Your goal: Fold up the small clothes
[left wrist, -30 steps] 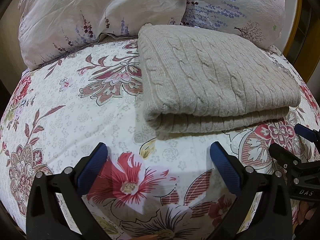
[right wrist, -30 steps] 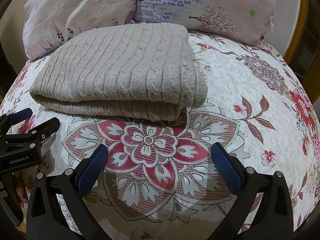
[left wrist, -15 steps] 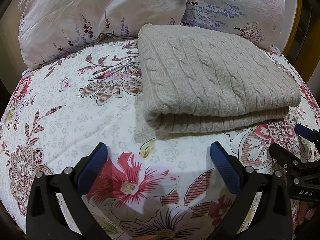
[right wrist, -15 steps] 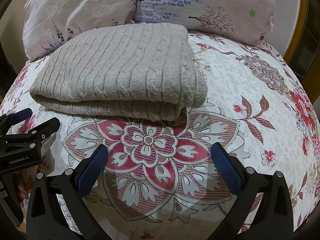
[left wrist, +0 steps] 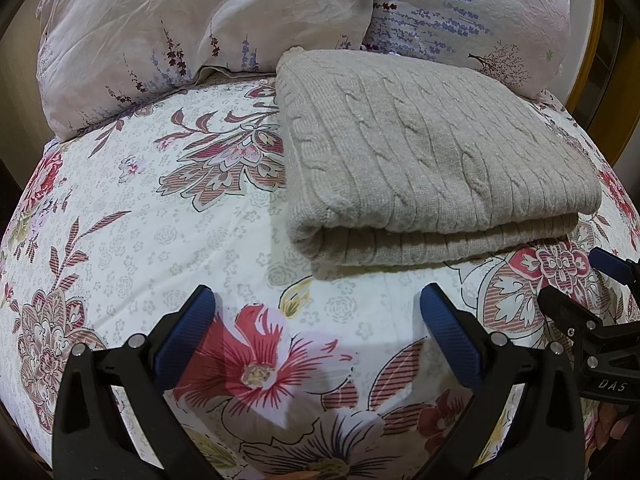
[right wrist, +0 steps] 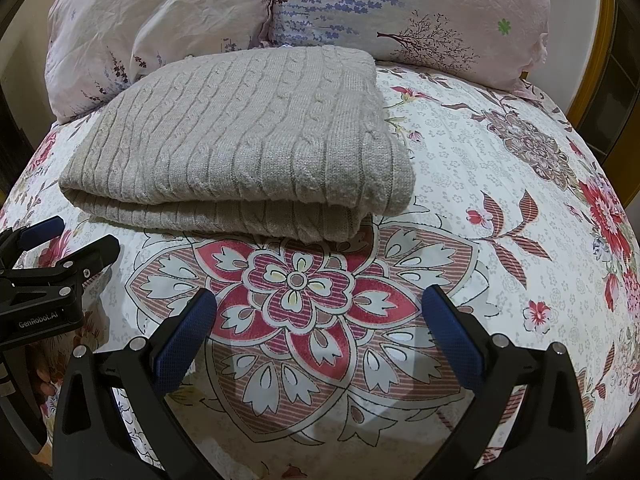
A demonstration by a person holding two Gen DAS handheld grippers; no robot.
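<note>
A beige cable-knit sweater [left wrist: 432, 160] lies folded into a thick rectangle on the floral bedsheet [left wrist: 160, 216], its folded edge facing me. It also shows in the right wrist view [right wrist: 248, 140]. My left gripper [left wrist: 316, 320] is open and empty, a short way in front of the sweater's left corner. My right gripper [right wrist: 320, 320] is open and empty, in front of the sweater's right corner. Each gripper shows at the edge of the other's view: the right gripper [left wrist: 592, 280] and the left gripper [right wrist: 64, 236].
Two pale floral pillows [left wrist: 200, 32] [right wrist: 420, 12] lean against the head of the bed right behind the sweater. A yellow wooden frame [right wrist: 592, 60] stands past the bed's right side. Bare sheet [right wrist: 520, 200] lies to the right of the sweater.
</note>
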